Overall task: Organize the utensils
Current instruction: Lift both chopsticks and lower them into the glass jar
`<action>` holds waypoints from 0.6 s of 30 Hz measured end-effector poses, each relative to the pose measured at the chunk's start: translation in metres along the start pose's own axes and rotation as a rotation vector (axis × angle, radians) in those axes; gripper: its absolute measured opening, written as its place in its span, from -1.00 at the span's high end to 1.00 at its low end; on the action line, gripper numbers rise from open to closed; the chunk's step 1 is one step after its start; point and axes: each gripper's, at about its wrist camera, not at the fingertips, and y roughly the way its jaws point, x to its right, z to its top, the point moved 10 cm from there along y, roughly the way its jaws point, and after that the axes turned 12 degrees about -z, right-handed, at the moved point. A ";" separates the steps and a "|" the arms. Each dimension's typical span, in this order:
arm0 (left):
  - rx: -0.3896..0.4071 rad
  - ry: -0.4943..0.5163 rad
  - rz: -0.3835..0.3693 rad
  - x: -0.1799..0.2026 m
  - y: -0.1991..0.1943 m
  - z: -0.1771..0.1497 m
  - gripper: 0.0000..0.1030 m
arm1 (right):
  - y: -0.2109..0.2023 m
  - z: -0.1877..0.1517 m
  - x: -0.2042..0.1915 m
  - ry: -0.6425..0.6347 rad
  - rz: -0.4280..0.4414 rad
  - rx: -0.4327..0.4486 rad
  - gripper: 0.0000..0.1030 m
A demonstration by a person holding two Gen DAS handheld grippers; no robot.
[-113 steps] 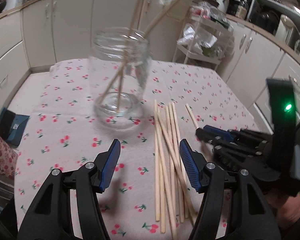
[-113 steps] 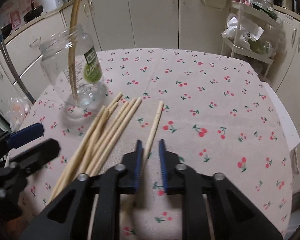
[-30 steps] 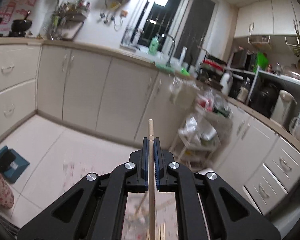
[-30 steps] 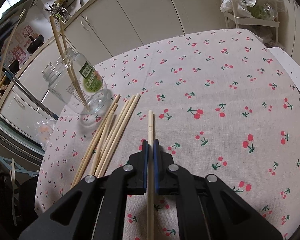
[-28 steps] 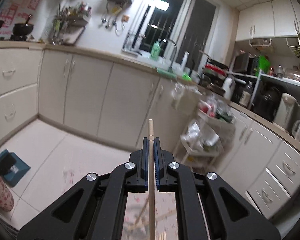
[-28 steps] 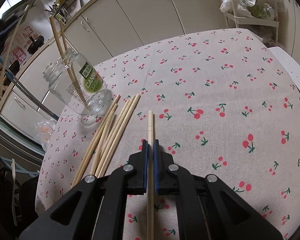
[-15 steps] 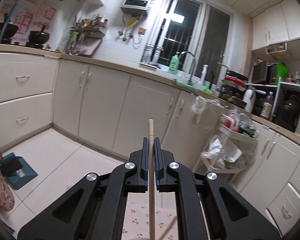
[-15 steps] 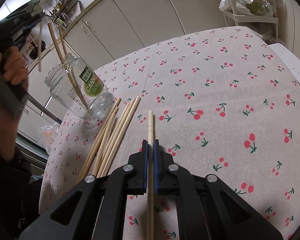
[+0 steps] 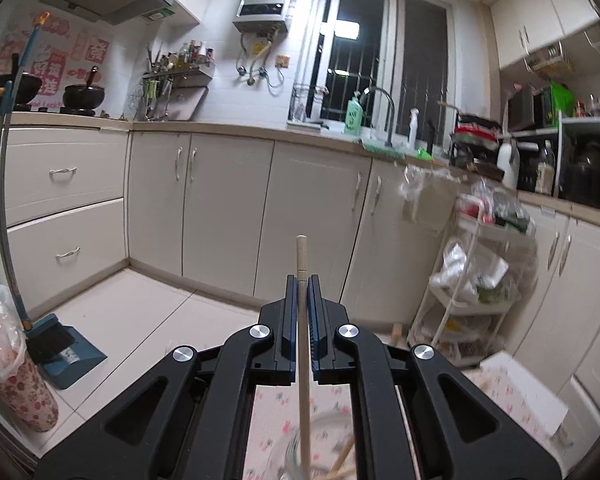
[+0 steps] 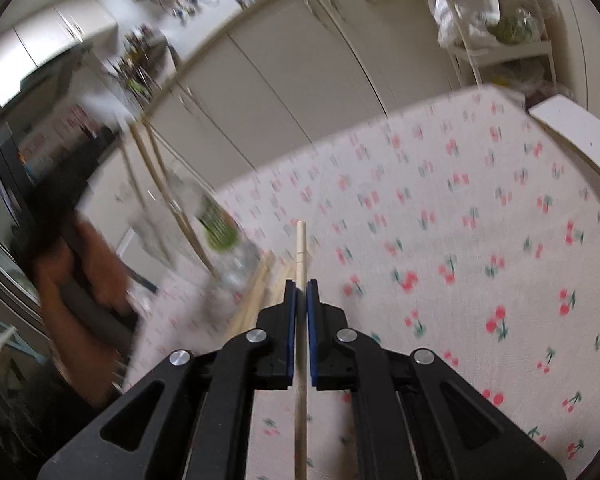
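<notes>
Grippers (image 9: 299, 284) (image 10: 300, 286) each pinch one chopstick (image 9: 301, 264) (image 10: 301, 244), right tilted tableward

Jar (image 10: 220, 236) blurred, perhaps holding chopsticks (image 10: 156, 184)

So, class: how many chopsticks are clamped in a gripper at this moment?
2. One chopstick is pinched upright in the left gripper above the jar; another chopstick is pinched in the right gripper over the tablecloth.
</notes>
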 end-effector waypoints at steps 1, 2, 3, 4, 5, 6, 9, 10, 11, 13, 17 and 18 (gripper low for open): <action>-0.009 0.007 -0.003 0.000 -0.003 -0.005 0.90 | -0.005 0.007 -0.004 0.005 0.012 0.025 0.88; -0.016 0.013 -0.005 0.000 -0.006 -0.009 0.90 | -0.010 0.012 -0.008 0.011 0.021 0.047 0.88; -0.023 0.023 -0.006 0.001 -0.010 -0.013 0.89 | -0.013 0.017 -0.009 0.015 0.026 0.061 0.88; -0.029 0.032 -0.010 0.002 -0.013 -0.017 0.89 | -0.016 0.023 -0.013 0.021 0.035 0.081 0.88; -0.036 0.038 -0.014 0.003 -0.014 -0.019 0.89 | -0.018 0.027 -0.016 0.024 0.041 0.092 0.88; -0.043 0.044 -0.018 0.003 -0.016 -0.022 0.89 | -0.020 0.031 -0.019 0.028 0.046 0.105 0.88; -0.060 0.058 -0.028 0.003 -0.023 -0.027 0.88 | -0.026 0.045 -0.033 0.036 0.074 0.147 0.88; -0.068 0.066 -0.034 0.003 -0.025 -0.029 0.88 | -0.029 0.051 -0.041 0.034 0.087 0.169 0.88; -0.079 0.077 -0.044 0.005 -0.027 -0.031 0.88 | -0.030 0.058 -0.049 0.032 0.098 0.184 0.88; -0.100 0.099 -0.053 0.005 -0.031 -0.035 0.88 | -0.034 0.069 -0.064 0.025 0.122 0.224 0.88; -0.147 0.119 -0.072 0.003 -0.043 -0.044 0.87 | -0.039 0.092 -0.091 0.014 0.165 0.289 0.88; -0.161 0.124 -0.080 0.002 -0.047 -0.047 0.86 | -0.040 0.097 -0.097 0.012 0.176 0.306 0.88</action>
